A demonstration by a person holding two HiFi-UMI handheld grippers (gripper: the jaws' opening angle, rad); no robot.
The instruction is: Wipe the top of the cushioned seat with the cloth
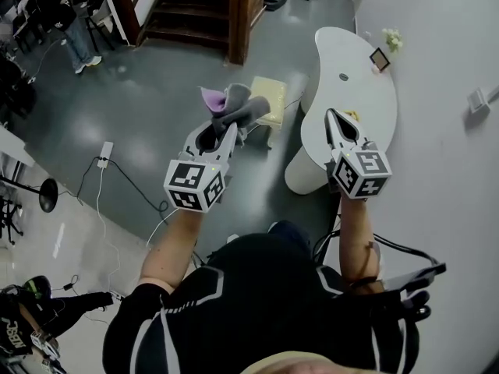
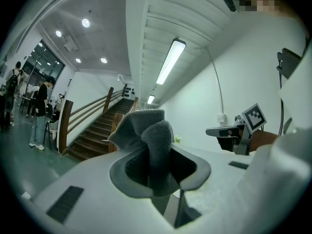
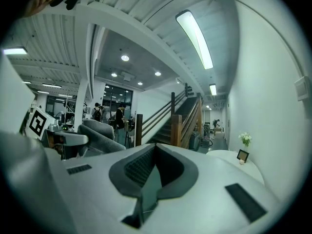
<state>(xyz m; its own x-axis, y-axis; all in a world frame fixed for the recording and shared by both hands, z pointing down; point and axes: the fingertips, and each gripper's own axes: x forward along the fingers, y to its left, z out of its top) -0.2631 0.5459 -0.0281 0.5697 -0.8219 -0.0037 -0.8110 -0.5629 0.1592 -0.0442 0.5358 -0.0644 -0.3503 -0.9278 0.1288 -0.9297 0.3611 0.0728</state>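
The left claw (image 1: 226, 133) pinches the cloth (image 1: 236, 109) by a fold; it may slip before reaching the cushioned seat (image 1: 270, 96). The right claw (image 1: 335, 123) is closed, empty.

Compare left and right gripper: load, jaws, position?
The left gripper is shut on the grey cloth; the right gripper is shut with nothing between its jaws. In the head view, the left gripper points toward the yellow cushioned seat, while the right gripper hangs over the white table. Shared: both are raised, touching no furniture.
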